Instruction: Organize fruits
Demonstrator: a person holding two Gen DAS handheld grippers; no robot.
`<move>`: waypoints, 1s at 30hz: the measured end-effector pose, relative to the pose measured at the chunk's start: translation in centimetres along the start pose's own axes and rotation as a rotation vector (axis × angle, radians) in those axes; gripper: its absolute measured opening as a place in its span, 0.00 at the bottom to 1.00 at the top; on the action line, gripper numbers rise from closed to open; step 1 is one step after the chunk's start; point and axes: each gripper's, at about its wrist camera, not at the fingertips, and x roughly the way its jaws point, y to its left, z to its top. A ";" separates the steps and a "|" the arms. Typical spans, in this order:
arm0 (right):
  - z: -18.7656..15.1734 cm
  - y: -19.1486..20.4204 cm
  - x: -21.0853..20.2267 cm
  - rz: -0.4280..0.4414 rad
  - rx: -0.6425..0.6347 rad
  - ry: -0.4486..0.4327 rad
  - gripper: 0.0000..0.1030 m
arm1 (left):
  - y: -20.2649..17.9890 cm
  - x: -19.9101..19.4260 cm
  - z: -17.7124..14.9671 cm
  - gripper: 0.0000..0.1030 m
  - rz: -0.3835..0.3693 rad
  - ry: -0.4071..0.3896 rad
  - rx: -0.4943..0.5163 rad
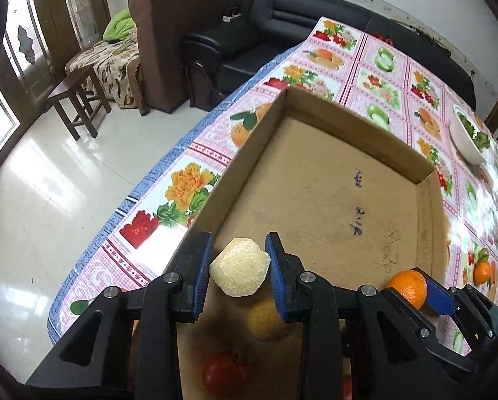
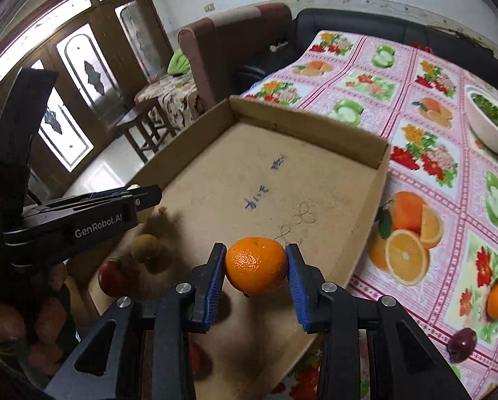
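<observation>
Lower both loads gently onto bare floor of the cardboard tray (image 2: 365, 156), left gripper (image 1: 239, 271) clamped on the pale netted fruit (image 1: 239, 266) at near left, right gripper (image 2: 255, 266) clamped on the orange (image 2: 255, 265), clear of the red apple (image 1: 224, 375) and yellow fruit (image 1: 265, 320) below.

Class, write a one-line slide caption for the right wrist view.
Right claw grips an orange above a cardboard box on a fruit-print tablecloth.
</observation>
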 end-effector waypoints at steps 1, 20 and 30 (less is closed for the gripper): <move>-0.1 0.0 0.3 -0.004 -0.002 0.005 0.35 | -0.1 0.2 0.0 0.29 0.001 0.007 0.000; -0.9 0.0 -3.6 -0.021 0.002 -0.051 0.57 | -0.6 -4.0 -2.3 0.44 0.025 -0.039 0.028; -3.9 -1.1 -9.2 -0.062 0.014 -0.130 0.60 | -2.6 -7.2 -4.9 0.53 -0.072 -0.063 0.036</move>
